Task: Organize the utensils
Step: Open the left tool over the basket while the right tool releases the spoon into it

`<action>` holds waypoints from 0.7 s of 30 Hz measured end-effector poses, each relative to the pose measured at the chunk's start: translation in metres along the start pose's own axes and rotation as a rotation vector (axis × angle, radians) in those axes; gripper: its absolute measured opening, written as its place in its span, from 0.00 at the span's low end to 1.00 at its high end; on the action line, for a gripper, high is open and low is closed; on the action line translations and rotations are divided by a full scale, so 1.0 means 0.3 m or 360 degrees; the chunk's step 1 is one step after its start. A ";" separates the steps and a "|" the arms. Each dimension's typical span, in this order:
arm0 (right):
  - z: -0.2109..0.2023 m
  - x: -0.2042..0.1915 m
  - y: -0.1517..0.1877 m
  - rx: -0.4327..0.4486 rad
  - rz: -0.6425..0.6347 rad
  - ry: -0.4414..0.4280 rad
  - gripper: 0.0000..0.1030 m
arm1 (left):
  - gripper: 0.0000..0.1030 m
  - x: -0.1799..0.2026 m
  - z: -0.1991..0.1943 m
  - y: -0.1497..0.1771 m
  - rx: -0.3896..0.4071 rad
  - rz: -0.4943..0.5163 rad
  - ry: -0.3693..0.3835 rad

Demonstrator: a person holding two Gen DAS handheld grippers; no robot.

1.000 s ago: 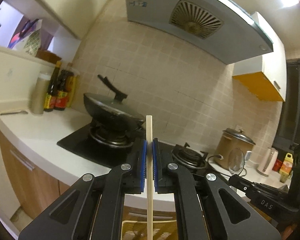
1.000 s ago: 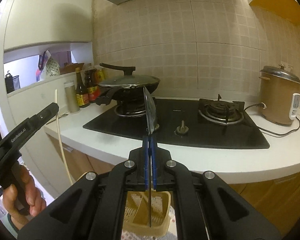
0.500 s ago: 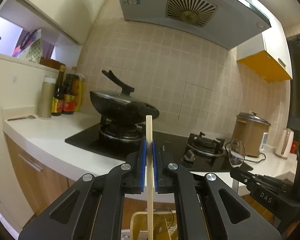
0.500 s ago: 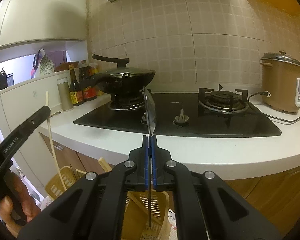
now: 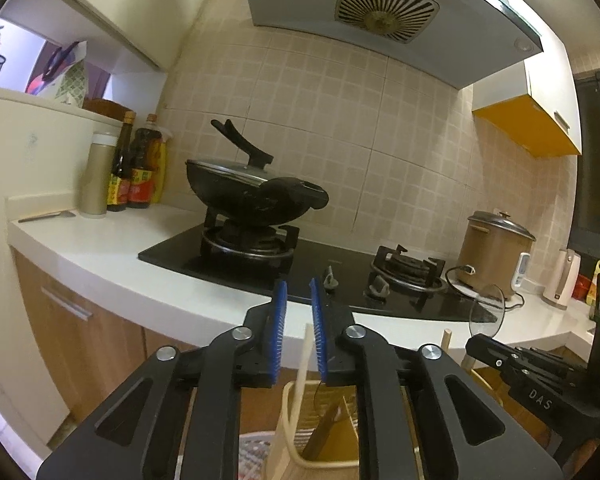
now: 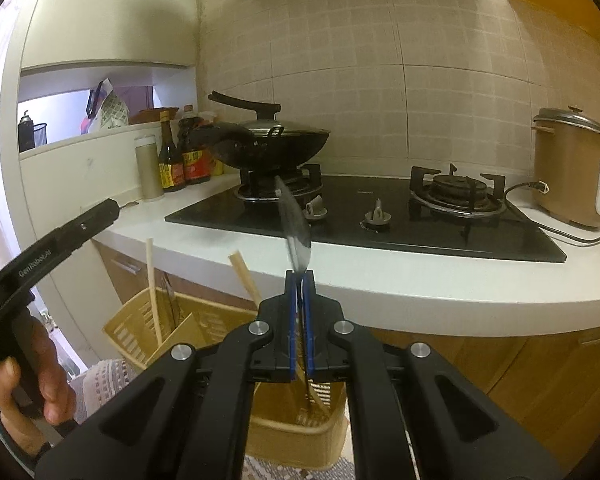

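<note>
Left wrist view: my left tongs [image 5: 299, 312] are opening, blue pads parted around a pale wooden chopstick [image 5: 302, 364] that stands loose in the yellow slotted plastic utensil basket [image 5: 288, 408] below the white desk's front edge. My right tongs [image 6: 299, 280] stay-free clamp a clear plastic spoon [image 6: 295, 226] upright above that basket.

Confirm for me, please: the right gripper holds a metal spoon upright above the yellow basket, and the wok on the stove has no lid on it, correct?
Not quite. The wok does have a lid, as the right wrist view shows. The rest holds: the right gripper holds the metal spoon upright above the yellow basket.
</note>
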State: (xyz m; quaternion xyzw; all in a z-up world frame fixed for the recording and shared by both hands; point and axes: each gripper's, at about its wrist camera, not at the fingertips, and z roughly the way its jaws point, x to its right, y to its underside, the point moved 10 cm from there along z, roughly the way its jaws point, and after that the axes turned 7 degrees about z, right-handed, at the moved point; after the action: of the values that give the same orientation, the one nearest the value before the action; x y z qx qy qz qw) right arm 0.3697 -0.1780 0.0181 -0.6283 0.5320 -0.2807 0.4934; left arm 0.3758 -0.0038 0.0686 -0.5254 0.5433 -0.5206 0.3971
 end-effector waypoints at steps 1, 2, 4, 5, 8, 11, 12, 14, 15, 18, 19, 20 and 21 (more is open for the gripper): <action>-0.007 0.001 0.001 -0.0008 0.0006 0.0001 0.03 | 0.16 -0.005 -0.012 -0.003 0.0001 -0.0002 -0.0002; -0.015 0.001 0.005 -0.0024 0.0011 -0.0003 0.03 | 0.17 -0.010 -0.027 -0.006 0.0000 -0.0001 -0.0001; -0.031 -0.004 0.015 -0.0059 0.0013 -0.0021 0.03 | 0.19 -0.014 -0.054 -0.009 -0.0004 0.0005 0.0003; -0.040 -0.007 0.021 -0.0072 0.0002 -0.0019 0.04 | 0.19 -0.023 -0.077 -0.012 -0.0008 0.0007 0.0002; -0.077 -0.016 0.039 -0.0106 -0.0022 -0.0006 0.12 | 0.28 -0.033 -0.122 -0.012 -0.0038 -0.0008 0.0027; -0.119 -0.011 0.047 -0.0122 -0.0002 0.0006 0.42 | 0.31 -0.046 -0.171 0.000 -0.0097 -0.0030 0.0055; -0.137 -0.013 0.052 -0.0133 -0.0004 0.0010 0.44 | 0.31 -0.049 -0.184 0.005 -0.0112 -0.0032 0.0053; -0.164 -0.011 0.057 -0.0155 0.0019 0.0012 0.44 | 0.31 -0.058 -0.222 0.019 -0.0151 -0.0029 0.0048; -0.179 -0.008 0.059 -0.0163 0.0034 0.0018 0.44 | 0.31 -0.061 -0.237 0.029 -0.0181 -0.0029 0.0046; -0.247 -0.011 0.073 -0.0220 0.0086 0.0020 0.44 | 0.31 -0.067 -0.290 0.089 -0.0349 -0.0081 0.0101; -0.258 -0.009 0.082 -0.0253 0.0097 0.0031 0.44 | 0.31 -0.067 -0.305 0.121 -0.0430 -0.0100 0.0121; -0.269 -0.010 0.098 -0.0308 0.0109 0.0040 0.44 | 0.31 -0.066 -0.314 0.146 -0.0494 -0.0110 0.0134; -0.282 -0.017 0.122 -0.0385 0.0123 0.0038 0.44 | 0.31 -0.062 -0.322 0.184 -0.0593 -0.0126 0.0157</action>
State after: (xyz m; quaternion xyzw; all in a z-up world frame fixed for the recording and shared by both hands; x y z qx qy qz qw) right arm 0.2796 -0.1984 0.0154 -0.6589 0.5916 -0.2028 0.4180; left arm 0.2751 0.0237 0.0261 -0.5845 0.6281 -0.4515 0.2451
